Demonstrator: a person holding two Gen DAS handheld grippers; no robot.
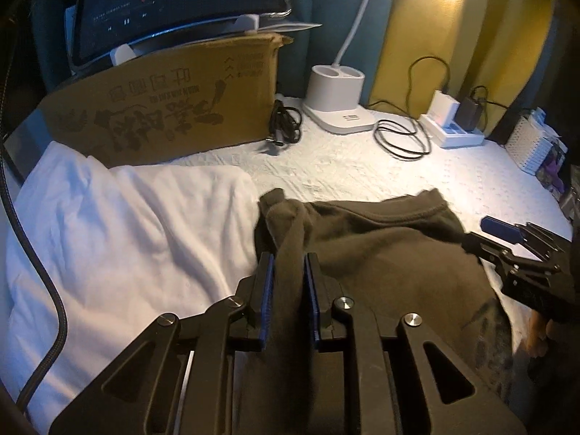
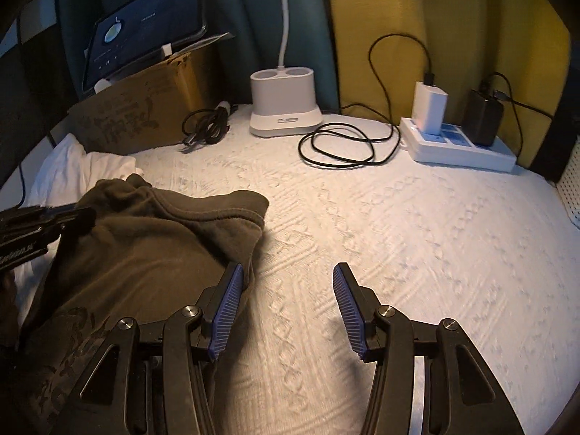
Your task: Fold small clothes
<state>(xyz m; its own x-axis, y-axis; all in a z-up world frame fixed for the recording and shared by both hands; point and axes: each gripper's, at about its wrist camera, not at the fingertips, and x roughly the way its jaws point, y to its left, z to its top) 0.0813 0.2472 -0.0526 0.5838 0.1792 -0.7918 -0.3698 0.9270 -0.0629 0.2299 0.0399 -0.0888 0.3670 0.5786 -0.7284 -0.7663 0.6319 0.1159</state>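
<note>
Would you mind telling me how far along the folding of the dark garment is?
Early stage. The dark garment lies bunched on the white cover, not yet a neat fold. The left gripper is shut on a raised strip of it; the right gripper is open beside its edge. Flattening and folding remain.

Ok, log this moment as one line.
left gripper: shut on dark garment | right gripper: open beside its edge | white garment: untouched

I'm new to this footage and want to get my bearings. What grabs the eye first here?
The dark olive garment on the white textured cover, a fold of it pinched by the left gripper. The right gripper is open at the garment's right edge. Behind them, a white lamp base and a cardboard box.
</note>
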